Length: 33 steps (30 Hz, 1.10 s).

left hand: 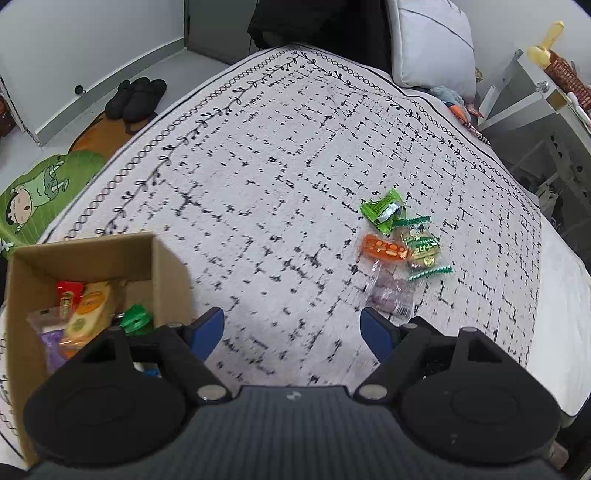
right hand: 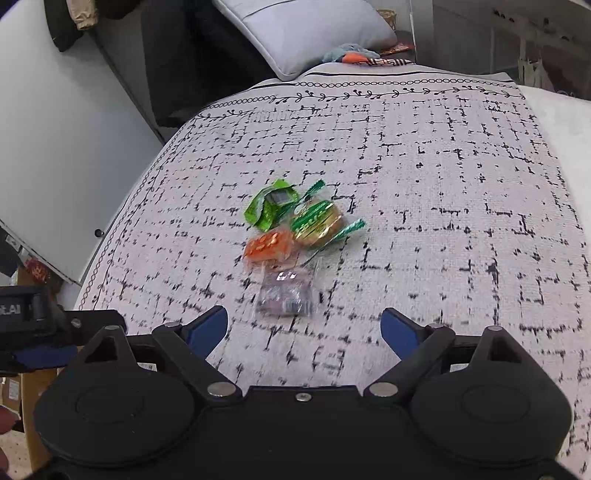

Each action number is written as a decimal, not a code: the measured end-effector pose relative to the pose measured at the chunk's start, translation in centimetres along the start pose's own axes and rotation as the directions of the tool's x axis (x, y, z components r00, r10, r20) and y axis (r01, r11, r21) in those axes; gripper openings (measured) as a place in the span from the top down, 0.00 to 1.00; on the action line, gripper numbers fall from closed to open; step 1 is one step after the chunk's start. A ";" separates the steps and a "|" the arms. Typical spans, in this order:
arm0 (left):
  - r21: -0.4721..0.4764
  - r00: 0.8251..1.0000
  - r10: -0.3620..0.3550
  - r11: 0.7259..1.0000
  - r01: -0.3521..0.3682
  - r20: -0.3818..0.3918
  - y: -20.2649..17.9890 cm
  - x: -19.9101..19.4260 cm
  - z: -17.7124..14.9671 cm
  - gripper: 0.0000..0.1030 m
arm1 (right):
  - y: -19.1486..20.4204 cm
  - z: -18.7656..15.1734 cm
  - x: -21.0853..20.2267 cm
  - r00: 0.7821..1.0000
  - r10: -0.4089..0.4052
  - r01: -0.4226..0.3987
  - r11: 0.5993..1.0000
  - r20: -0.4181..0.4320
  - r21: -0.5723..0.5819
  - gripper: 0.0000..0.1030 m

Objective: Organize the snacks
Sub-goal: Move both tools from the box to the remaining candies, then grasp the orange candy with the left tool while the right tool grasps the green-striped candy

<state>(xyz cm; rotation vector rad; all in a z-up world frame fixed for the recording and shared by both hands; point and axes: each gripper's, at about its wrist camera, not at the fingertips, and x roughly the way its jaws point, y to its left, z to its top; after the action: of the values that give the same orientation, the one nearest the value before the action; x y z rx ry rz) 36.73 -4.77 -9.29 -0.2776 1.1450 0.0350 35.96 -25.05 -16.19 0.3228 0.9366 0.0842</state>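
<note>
While I hold both tools over the patterned bedspread (left hand: 280,177), only my left wrist view shows the cardboard box (left hand: 162,266) at near left, with several packets already lying inside it. That view alone also catches the cartoon floor mat (left hand: 40,199) and black slippers (left hand: 135,98) far left. Both views share the grey pillow (right hand: 306,33) at the far end. My right wrist view puts the loose snack pile more nearly ahead: a clear packet (right hand: 286,295) nearest, then an orange packet (right hand: 269,245), a gold-and-green packet (right hand: 317,223) and a crumpled green wrapper (right hand: 271,203), all touching or overlapping. My left gripper (left hand: 291,326) and right gripper (right hand: 304,326) both stand wide apart, empty.
</note>
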 end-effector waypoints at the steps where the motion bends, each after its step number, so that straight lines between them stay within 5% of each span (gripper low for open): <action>1: -0.005 1.000 0.001 1.000 -0.001 -0.002 -0.4 0.4 0.1 0.23 | -0.2 0.3 0.2 1.000 0.005 -0.005 1.000 0.001 0.000 0.15; 15: -0.030 1.000 0.013 0.999 -0.013 0.014 -6.5 5.7 2.6 0.23 | -4.9 4.0 3.6 0.999 0.052 -0.052 0.997 0.012 0.056 0.33; 33: -0.102 0.999 0.010 0.995 -0.014 -0.038 -8.8 12.4 4.3 0.23 | -6.6 5.1 6.2 0.992 0.116 -0.120 0.987 0.042 0.104 0.55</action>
<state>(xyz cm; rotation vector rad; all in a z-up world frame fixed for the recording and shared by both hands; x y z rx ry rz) 47.19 -13.65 -17.10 -0.3636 1.1840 0.0994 43.28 -31.20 -20.21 0.4772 0.8875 0.1374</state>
